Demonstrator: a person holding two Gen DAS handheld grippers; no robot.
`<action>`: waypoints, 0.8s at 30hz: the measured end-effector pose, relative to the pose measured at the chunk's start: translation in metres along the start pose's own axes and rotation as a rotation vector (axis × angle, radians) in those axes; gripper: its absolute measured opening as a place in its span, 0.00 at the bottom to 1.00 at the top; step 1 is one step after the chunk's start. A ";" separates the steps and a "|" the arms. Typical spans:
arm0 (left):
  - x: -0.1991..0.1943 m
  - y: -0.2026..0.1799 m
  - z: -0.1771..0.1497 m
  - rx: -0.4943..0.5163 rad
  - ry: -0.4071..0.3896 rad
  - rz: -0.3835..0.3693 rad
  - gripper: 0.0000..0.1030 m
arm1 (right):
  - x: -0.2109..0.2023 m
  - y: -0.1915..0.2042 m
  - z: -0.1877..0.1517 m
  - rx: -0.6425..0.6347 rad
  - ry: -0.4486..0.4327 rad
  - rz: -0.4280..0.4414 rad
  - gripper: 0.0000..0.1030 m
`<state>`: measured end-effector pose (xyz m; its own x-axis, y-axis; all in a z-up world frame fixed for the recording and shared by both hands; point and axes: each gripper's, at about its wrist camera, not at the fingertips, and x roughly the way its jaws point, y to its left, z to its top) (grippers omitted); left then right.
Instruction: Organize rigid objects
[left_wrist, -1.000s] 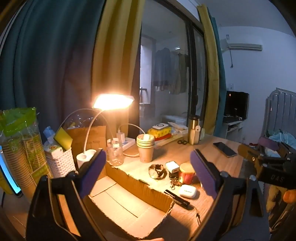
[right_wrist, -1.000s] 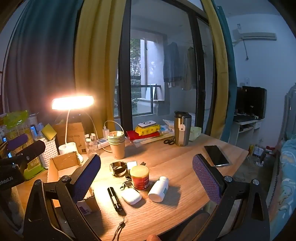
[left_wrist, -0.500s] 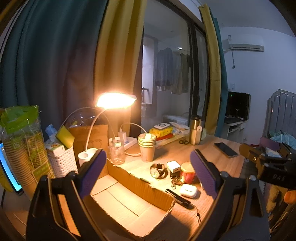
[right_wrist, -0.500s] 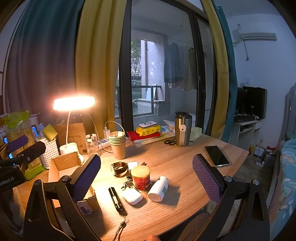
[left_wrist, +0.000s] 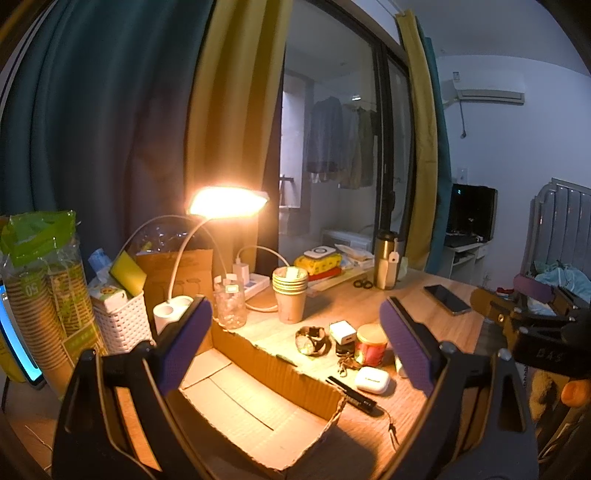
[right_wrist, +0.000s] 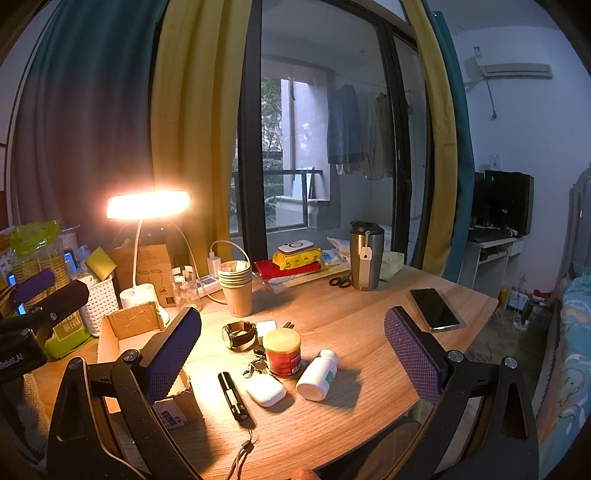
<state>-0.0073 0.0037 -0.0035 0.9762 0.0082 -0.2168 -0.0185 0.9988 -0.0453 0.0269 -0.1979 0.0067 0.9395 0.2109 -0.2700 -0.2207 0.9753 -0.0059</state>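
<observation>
Both tongs, the left tongs (left_wrist: 295, 339) and right tongs (right_wrist: 291, 343), are hovering released and holding nothing. The white bottle (right_wrist: 317, 374) is lying near the worktop's (right_wrist: 369, 317) front edge, beside the red jar (right_wrist: 282, 352). Approaching across its narrow body should keep it from rolling before carrying it to the cardboard box (left_wrist: 258, 402).

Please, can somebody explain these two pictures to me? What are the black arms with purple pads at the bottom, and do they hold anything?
They are hand-held grippers, one in each of a person's hands, each carrying a camera that looks along its fingers. One picture is from the left gripper, above an open cardboard box. The other is from the right gripper, above a wooden table. On it lie a watch, red can, white bottle, earbud case and black flashlight. Both grippers are open and hold nothing.
</observation>
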 end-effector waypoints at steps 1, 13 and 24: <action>0.000 0.000 0.000 -0.001 0.000 0.000 0.91 | 0.000 0.001 0.000 0.000 0.000 0.000 0.98; -0.001 0.001 0.000 -0.002 -0.001 -0.001 0.91 | 0.000 0.000 0.000 0.002 0.001 0.001 0.98; -0.003 0.000 -0.001 -0.004 -0.004 0.000 0.91 | 0.000 0.000 0.000 0.002 0.000 0.001 0.98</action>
<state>-0.0107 0.0035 -0.0034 0.9771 0.0084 -0.2128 -0.0192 0.9986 -0.0488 0.0269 -0.1977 0.0067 0.9393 0.2116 -0.2701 -0.2209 0.9753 -0.0041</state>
